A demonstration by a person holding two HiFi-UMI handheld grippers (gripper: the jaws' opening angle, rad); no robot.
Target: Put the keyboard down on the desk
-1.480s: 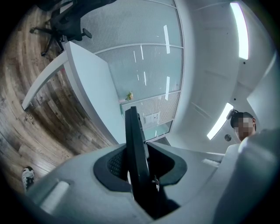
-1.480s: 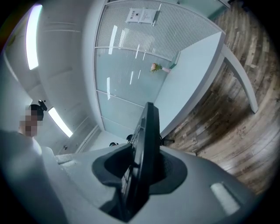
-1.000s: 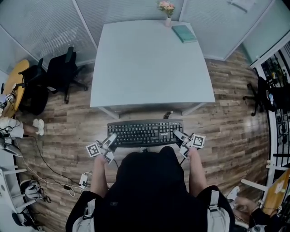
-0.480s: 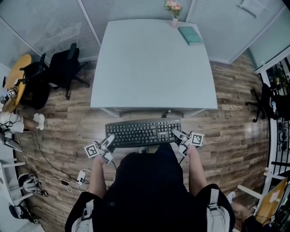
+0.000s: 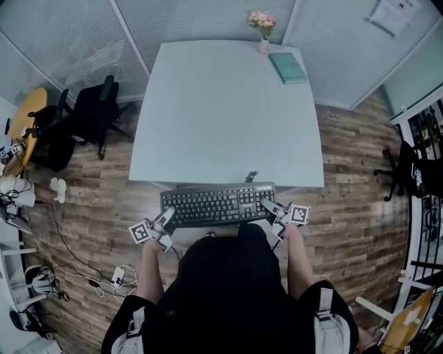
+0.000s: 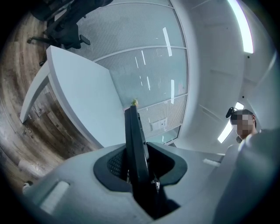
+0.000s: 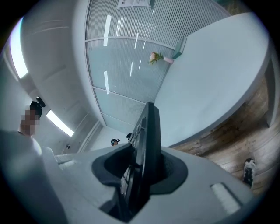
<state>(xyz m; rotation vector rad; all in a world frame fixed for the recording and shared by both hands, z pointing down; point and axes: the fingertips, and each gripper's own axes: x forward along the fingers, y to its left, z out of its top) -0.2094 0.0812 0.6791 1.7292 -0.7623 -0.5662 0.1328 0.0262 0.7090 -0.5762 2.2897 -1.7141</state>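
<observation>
The keyboard (image 5: 218, 205) is pinched at each end by the left tongs (image 5: 166, 220) and the right tongs (image 5: 270, 207). It is now carried up to the near edge of the bench (image 5: 221, 110), closer than before; setting-down is judged imminent.

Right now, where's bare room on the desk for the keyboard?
Nearly the whole desk is bare: near edge, centre, left side up to the glass wall. Only the far right corner is taken, by the flower vase and green book. The keyboard, gripped by left claw and right claw, hangs at the near edge.
</observation>
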